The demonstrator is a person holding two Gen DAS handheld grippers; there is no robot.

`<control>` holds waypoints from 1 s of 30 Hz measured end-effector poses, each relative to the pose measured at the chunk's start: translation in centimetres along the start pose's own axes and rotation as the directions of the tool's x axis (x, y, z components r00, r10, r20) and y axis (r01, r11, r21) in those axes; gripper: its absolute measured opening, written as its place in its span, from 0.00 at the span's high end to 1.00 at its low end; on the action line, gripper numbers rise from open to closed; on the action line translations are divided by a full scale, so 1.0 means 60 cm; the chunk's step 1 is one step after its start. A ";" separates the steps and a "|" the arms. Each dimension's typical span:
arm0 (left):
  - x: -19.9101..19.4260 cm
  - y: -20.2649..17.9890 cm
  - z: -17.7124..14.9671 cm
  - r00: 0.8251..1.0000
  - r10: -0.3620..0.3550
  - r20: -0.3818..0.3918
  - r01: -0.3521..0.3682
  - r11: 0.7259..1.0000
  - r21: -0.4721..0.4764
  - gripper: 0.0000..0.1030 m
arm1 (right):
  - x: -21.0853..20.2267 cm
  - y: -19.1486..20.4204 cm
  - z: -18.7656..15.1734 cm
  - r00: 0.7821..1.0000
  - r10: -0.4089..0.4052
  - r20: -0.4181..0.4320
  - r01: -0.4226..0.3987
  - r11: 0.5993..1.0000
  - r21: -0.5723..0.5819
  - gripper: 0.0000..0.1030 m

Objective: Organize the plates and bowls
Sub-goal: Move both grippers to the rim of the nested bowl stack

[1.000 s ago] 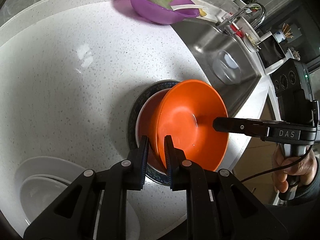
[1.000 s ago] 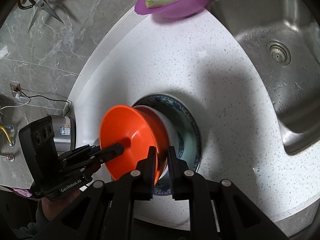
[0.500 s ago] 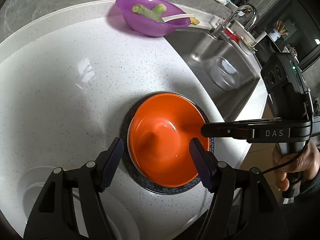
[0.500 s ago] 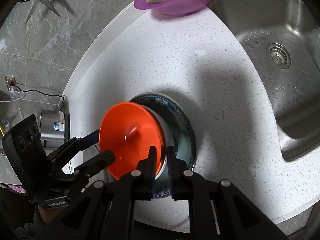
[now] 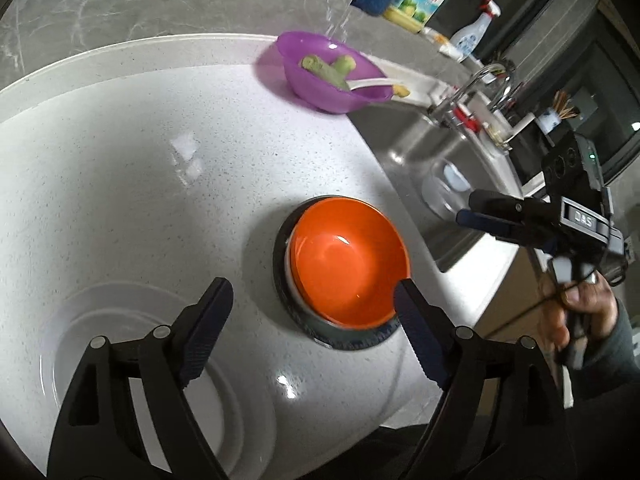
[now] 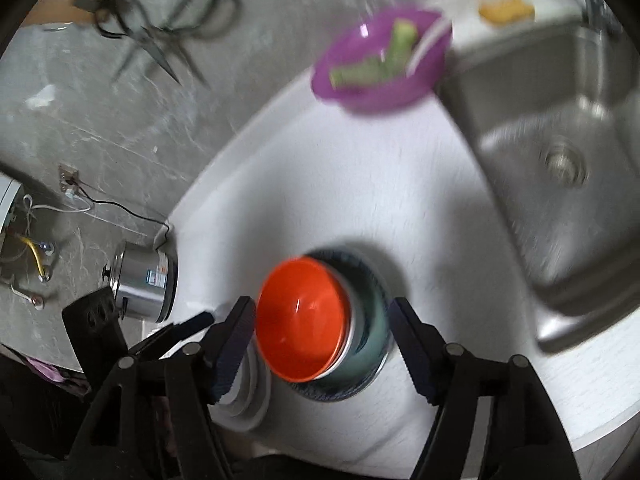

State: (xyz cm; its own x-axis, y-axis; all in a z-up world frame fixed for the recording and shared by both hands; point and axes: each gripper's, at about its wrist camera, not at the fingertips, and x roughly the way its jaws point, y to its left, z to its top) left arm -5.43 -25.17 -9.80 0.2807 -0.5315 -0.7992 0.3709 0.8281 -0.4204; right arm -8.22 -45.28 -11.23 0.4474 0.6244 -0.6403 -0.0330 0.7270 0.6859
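Flanking orange bowl point(image 5: 348, 264): white plates point(image 5: 132, 364), sink point(image 5: 424, 160), purple bowl point(image 5: 328, 72) beyond

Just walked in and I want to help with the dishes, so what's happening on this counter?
A person holds a gripper in each hand over the white counter. The orange bowl sits nested in a stack on the blue-rimmed plate. The left gripper and right gripper have nothing between their fingers, jaws opening. White dishes wait at the left; a purple bowl sits by the sink.
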 end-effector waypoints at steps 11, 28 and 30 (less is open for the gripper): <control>0.019 -0.011 -0.059 0.998 0.034 -0.049 -0.037 0.997 -0.074 0.23 | 0.006 0.006 0.018 0.980 -0.183 -0.077 0.166 0.968 -0.190 0.42; 0.040 -0.063 -0.140 0.941 0.337 0.039 -0.267 0.807 -0.527 0.45 | 0.124 -0.045 0.111 0.921 -0.100 -0.377 -0.075 0.903 -0.422 0.62; 0.050 -0.065 -0.151 0.946 0.323 0.036 -0.249 0.790 -0.560 0.62 | 0.130 -0.042 0.107 0.911 -0.100 -0.400 -0.095 0.893 -0.439 0.63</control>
State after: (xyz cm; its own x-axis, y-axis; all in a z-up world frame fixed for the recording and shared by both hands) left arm -14.06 -28.36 -14.44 0.4176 -0.2414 -0.8760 -0.2725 0.8864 -0.3742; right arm 1.11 -44.12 -15.72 0.0530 0.6108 -0.7900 -0.4644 0.7155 0.5220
